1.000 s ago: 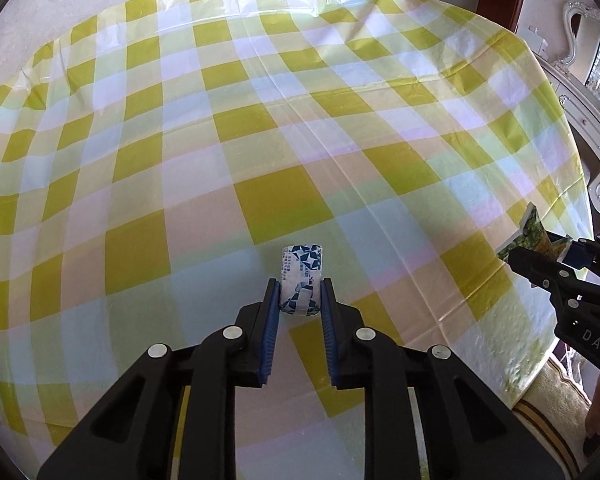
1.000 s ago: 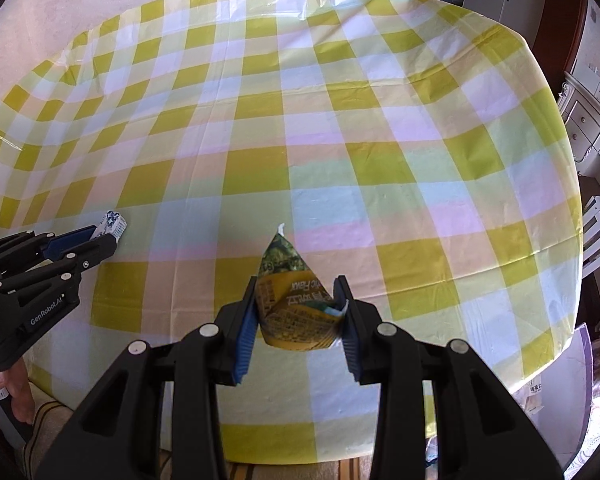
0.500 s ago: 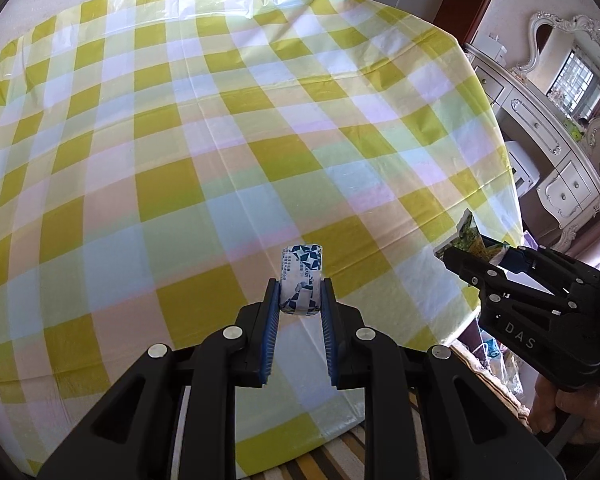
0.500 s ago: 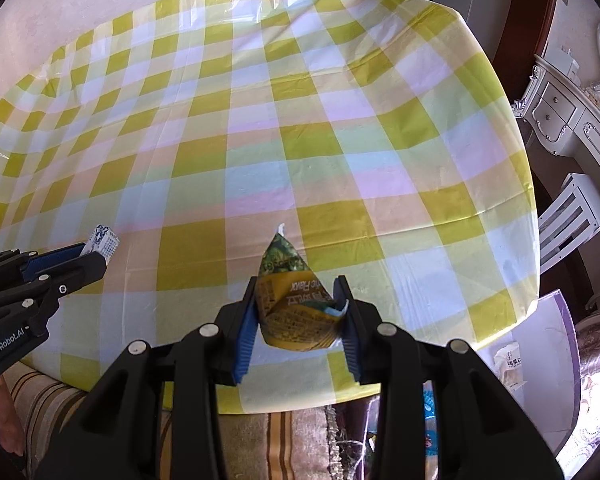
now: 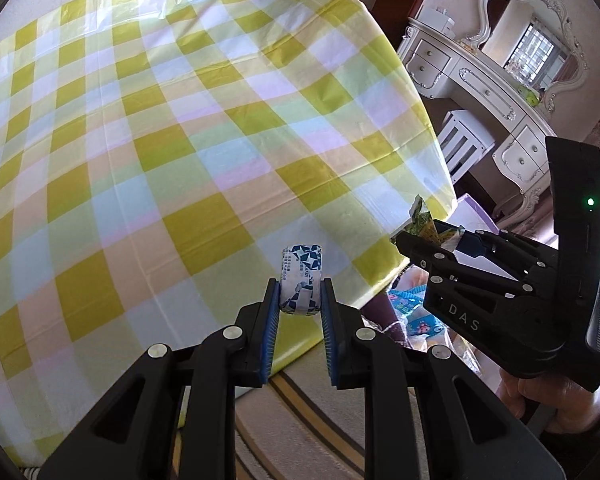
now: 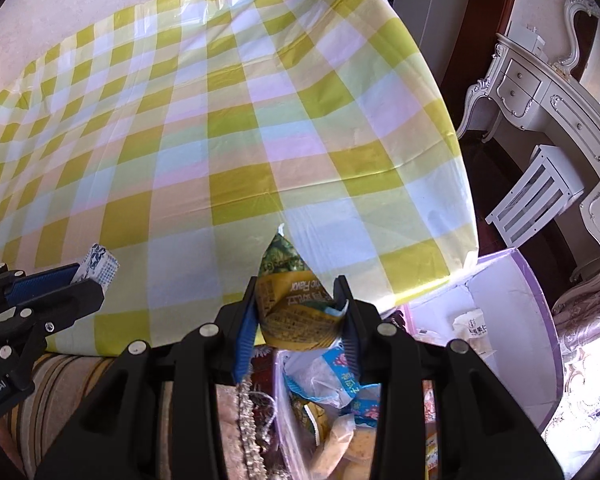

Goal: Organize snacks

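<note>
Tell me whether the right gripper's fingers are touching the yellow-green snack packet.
Touching. The right wrist view shows the right gripper shut on the yellow-green snack packet, both blue finger pads pressed against its creased sides with no gap.

White letters "DAS" run along the side of the right hand-held gripper (image 5: 432,240). The left hand-held gripper (image 6: 96,276) carries "Robot.AI", its start cut off by the frame edge. The yellow packet (image 6: 296,304) shows "Flavor" upside down among Korean print too small to make out. The blue-white packet (image 5: 301,280) has tiny unreadable lettering.
</note>
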